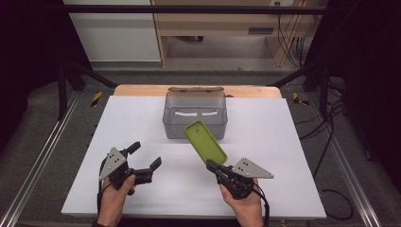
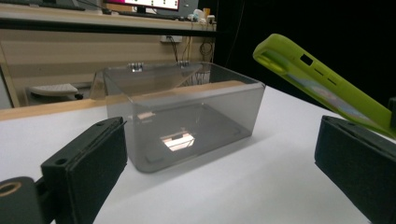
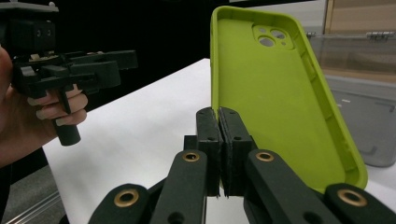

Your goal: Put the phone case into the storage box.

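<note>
White tabletop (image 1: 142, 118) carries a clear box (image 1: 195, 115) at its far middle. Right gripper (image 1: 210, 165) pinches the green phone case's (image 1: 205, 142) near edge, jaws clenched; left gripper (image 1: 144, 154), near left, gapes wide, grasping nothing.

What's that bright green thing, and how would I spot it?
Look at the white table, just in front of the clear grey box. The right tongs hold a lime-green phone case tilted up off the table; it is the only brightly coloured thing there.

One green phone case (image 1: 205, 142), one clear plastic box (image 1: 195, 115), two grippers.
</note>
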The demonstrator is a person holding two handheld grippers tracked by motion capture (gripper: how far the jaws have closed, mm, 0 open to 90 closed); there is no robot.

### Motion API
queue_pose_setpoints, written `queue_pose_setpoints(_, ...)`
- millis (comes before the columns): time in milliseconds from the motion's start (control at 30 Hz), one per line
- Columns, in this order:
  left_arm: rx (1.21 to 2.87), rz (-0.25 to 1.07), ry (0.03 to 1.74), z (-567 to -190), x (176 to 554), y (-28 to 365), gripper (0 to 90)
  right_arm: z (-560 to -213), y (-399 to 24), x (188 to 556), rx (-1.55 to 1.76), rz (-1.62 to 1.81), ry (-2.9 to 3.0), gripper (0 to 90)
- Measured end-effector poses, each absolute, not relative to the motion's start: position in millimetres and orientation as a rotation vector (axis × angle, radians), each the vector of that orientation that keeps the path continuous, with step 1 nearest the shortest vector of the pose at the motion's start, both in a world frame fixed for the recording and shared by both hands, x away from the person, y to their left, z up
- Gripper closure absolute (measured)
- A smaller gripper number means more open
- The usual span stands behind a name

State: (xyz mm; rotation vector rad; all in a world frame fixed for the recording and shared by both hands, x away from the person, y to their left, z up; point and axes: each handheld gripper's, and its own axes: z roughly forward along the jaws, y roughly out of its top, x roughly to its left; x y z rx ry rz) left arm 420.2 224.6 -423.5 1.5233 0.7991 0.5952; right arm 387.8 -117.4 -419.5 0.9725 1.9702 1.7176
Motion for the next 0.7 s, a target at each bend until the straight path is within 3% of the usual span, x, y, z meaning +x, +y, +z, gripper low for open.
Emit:
queue_pose_setpoints(367,1.535,0.54,0.792,-409,436,199,2.7,-406,-110,409,0.98,1.713,1.921,88.1)
queue_pose_setpoints(700,1.529,0.539,0.806,-410,427,201,2.7,-404,-105,412,0.995,1.745,1.879,88.1)
